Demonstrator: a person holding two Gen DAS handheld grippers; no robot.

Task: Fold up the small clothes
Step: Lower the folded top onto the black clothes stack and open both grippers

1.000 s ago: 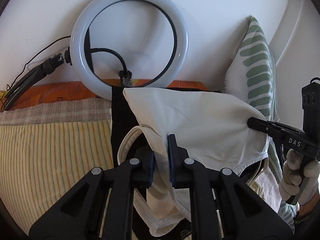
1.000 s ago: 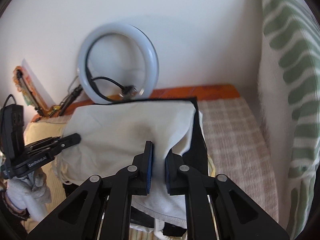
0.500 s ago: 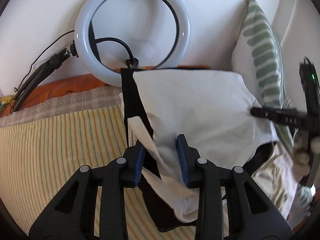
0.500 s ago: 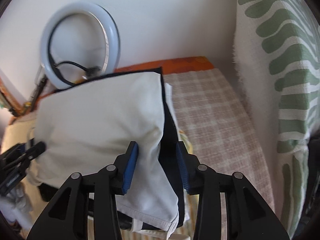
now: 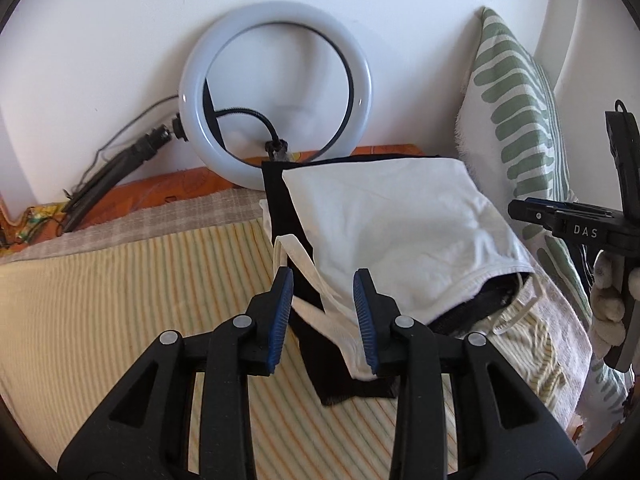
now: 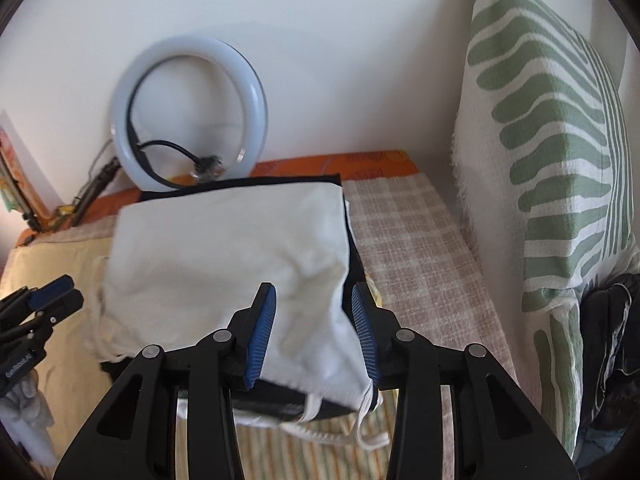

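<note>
Both grippers released; L view shows garment strap, R view jacket.

The folded cream cotton garment lies on a flat black fabric panel, which lies on the yellow striped bedcover. Behind them, a white circular ring light leans against the wall. The green-and-white patterned cushion stands to the right. The 2 grippers sit in front, the left gripper at the garment's left edge, the right gripper at its right.
</note>
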